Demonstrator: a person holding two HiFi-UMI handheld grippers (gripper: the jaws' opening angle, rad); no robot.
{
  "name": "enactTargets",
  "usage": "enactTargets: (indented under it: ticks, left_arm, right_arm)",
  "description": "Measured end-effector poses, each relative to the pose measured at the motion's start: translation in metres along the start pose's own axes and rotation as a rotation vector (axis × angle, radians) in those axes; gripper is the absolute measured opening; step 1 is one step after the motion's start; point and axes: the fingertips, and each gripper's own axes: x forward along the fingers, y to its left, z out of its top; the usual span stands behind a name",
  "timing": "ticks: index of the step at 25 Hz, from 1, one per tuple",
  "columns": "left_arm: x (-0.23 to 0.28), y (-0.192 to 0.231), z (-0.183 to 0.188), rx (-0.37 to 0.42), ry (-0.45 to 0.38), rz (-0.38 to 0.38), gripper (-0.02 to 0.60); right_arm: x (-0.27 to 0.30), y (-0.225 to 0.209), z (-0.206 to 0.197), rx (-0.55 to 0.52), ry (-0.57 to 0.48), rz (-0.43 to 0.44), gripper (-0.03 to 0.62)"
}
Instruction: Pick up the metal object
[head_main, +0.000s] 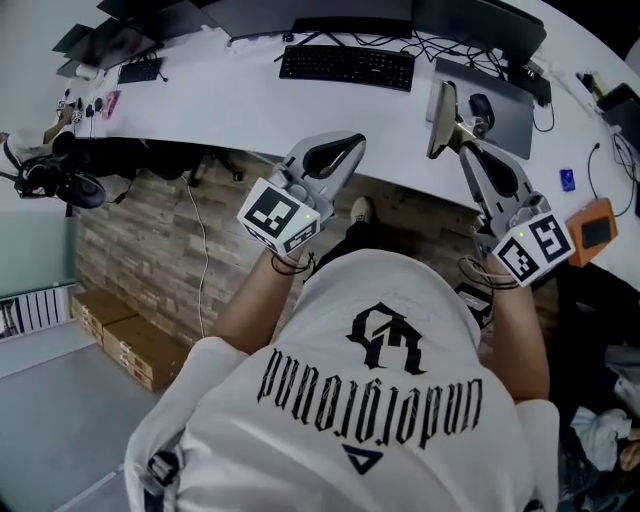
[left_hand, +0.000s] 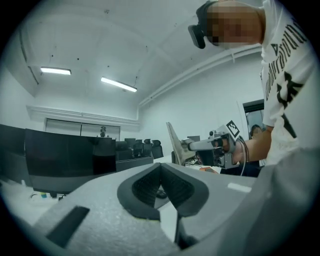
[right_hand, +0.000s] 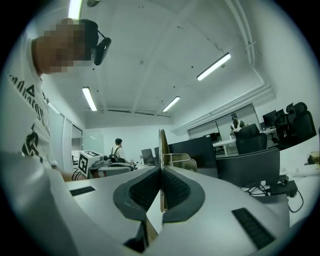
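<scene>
**A:** Where is the metal object right now?

**B:** It is in the right gripper (right_hand: 161, 172). The jaws are pressed together on the metal object (right_hand: 161, 142), a thin flat plate. It stands on edge between the pads and sticks out well past the tips. A bent bracket is fixed to one face of it, just beyond the jaws.

**A:** Is it resting on anything?

**B:** No. In the head view it is held in the air over the front edge of the white desk (head_main: 250, 105). The mouse (head_main: 481, 104) lies just beyond it, and the keyboard (head_main: 347, 66) is further off to the left.

**A:** What about the other gripper?

**B:** The left gripper (left_hand: 160, 166) has its tips together with nothing between the pads. Only a small gap shows behind the tips. It is clear of the plate, off to the plate's left and also held over the desk's front edge. In the left gripper view the plate is a pale slanted sheet to the right, clamped in the other gripper.

**A:** Which way do they point?

**B:** Both point out over the desk, away from the person. The marker cubes sit back near the wrists.
</scene>
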Motion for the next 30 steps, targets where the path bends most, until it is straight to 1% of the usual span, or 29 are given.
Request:
enactTargets:
  ticks: [6,10,13,16,24,30]
  left_arm:
    - [-0.039,-0.035,-0.003,0.001,0.026,0.059,0.015]
    - [-0.055,-0.053,0.007,-0.002,0.027,0.09,0.015]
    - [-0.065,-0.073,0.014,0.006,0.029,0.073,0.015]
    - [-0.072,-0.085,0.012,0.006,0.036,0.057,0.015]
    - [-0.101,-0.097,0.01,-0.014,0.024,0.013,0.015]
    - [-0.139,-0.103,0.006,-0.029,0.021,-0.027,0.015]
  right_arm:
    - [-0.04,0.028,0.008,-0.07,-0.02,0.024,0.014]
    - [-0.064,0.046,0.013,-0.095,-0.024,0.029,0.014]
    - [-0.082,0.062,0.013,-0.113,-0.021,0.026,0.014]
    - [-0.094,0.075,0.01,-0.126,-0.019,0.019,0.014]
    - [-0.108,0.117,-0.005,-0.119,-0.013,-0.03,0.014]
    - [-0.108,0.151,-0.017,-0.108,-0.018,-0.071,0.014]
